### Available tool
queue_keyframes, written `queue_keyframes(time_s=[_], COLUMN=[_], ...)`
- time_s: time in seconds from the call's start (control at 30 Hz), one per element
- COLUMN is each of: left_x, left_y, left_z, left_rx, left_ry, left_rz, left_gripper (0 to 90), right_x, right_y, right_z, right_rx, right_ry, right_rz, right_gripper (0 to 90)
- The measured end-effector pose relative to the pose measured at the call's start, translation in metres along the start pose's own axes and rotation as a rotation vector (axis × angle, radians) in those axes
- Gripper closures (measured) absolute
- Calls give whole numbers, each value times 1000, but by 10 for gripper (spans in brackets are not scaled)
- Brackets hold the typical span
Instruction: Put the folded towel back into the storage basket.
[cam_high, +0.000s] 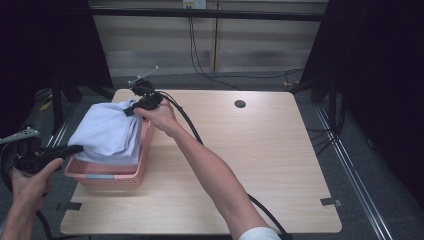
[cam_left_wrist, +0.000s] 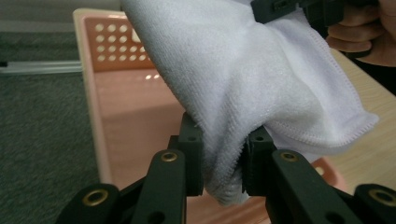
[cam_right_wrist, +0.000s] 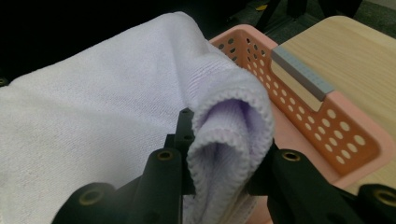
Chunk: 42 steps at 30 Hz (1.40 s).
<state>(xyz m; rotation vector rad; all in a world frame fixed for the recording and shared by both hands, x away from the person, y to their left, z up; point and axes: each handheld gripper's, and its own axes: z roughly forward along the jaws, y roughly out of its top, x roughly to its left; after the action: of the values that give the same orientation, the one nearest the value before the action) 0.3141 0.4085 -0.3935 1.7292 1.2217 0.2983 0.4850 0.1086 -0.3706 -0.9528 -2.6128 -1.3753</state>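
Between the jaws of our left gripper (cam_left_wrist: 223, 161) sits a fold of the towel (cam_high: 111, 131), with the basket (cam_left_wrist: 122, 116) below and beyond them. Between the jaws of our right gripper (cam_right_wrist: 223, 156) sits another fold, the basket to their right. The towel hangs over the basket, which stands on the bench (cam_high: 250, 150).

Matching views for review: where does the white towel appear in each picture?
High view: white towel left of centre, over the pink basket.
Left gripper view: centre, running to the upper right, pinched at the bottom.
Right gripper view: left and centre.
Shared landmark: the pink basket.
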Motion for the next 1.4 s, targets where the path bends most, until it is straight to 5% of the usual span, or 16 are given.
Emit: queue_keyframes(time_s=[0.23,0.4,0.47,0.53,0.6,0.7,0.87,1.0,1.23,1.4], left_x=[12,7,6,7,4,-7,-35,-56,-97,-130], left_y=[-20,-27,-27,-25,-24,-21,-18,-22,-28,-29], left_z=[12,20,19,15,9,8,20,28,44,66], left_rx=[76,140,148,136,122,118,103,94,88,90], left_ry=[34,70,91,118,107,92,39,47,22,-39], left_rz=[-6,-4,2,-36,-37,-7,44,34,85,123], left_gripper=[734,645,565,467,406,395,379,376,344,324], right_x=[-1,-8,-10,-14,-20,-28,-35,-37,-37,-32], right_y=[-19,-32,-35,-36,-36,-33,-42,-57,-89,-115], right_z=[30,46,50,51,48,34,2,-29,-84,-113], right_rx=[33,45,50,48,48,24,-17,-60,-116,-139], right_ry=[-18,-19,-30,-60,-90,-84,-66,-68,-60,-66], right_rz=[24,26,20,23,19,28,4,-21,-65,-64], right_gripper=[721,714,663,543,454,391,413,422,425,426])
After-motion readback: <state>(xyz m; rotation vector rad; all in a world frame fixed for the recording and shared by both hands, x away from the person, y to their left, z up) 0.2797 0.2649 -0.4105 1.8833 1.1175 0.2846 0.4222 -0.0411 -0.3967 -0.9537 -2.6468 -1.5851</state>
